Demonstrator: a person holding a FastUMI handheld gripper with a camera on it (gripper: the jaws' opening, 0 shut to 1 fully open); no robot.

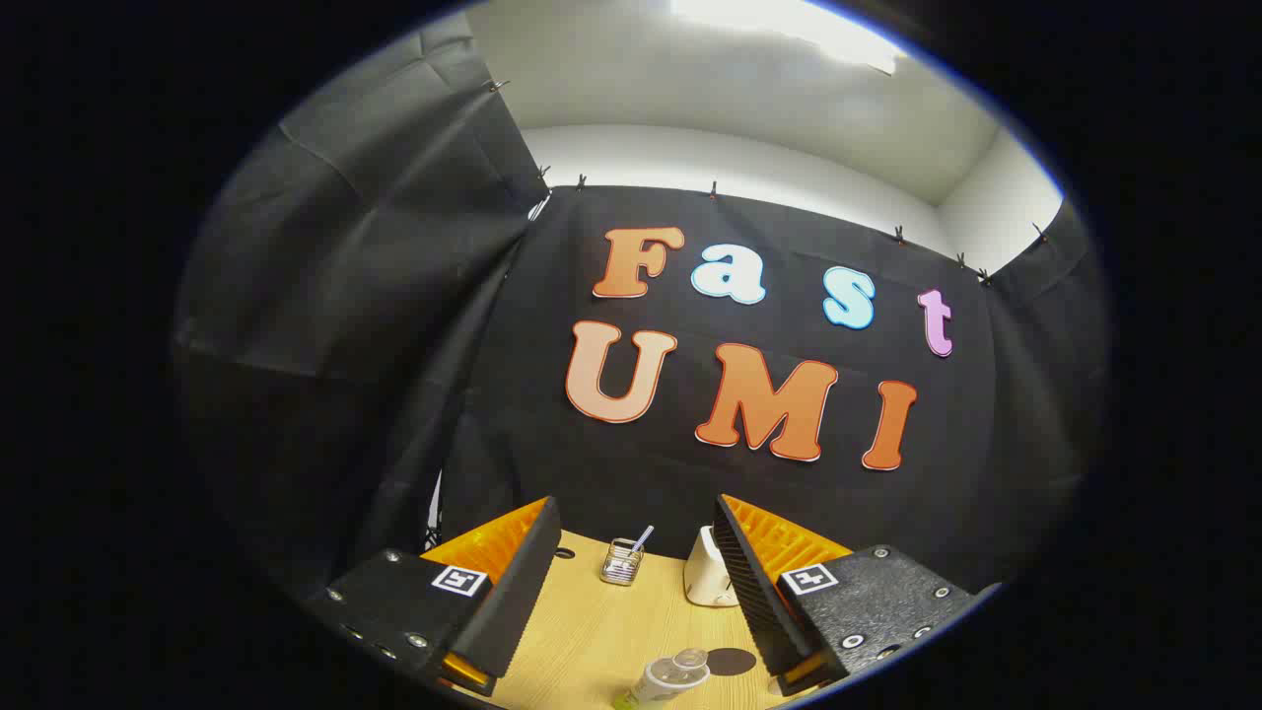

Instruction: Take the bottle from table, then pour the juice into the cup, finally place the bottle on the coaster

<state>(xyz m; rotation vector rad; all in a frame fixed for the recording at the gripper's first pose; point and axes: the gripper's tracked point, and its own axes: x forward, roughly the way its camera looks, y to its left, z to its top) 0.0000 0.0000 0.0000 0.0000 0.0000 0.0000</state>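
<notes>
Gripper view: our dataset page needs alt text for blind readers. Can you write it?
Open tongs hover above a wooden table, empty, with a bottle just ahead between the fingers beside a dark round coaster. Beyond them stand a small glass holder and a white object against the booth's black cloth wall.

I see the gripper (631,582) fingers spread wide apart over the table (592,631). Bottle (668,678) sits between them, coaster (732,661) just right of it. Beyond: small glass (622,561) with a stick, container (706,582) beside the right finger.
</notes>
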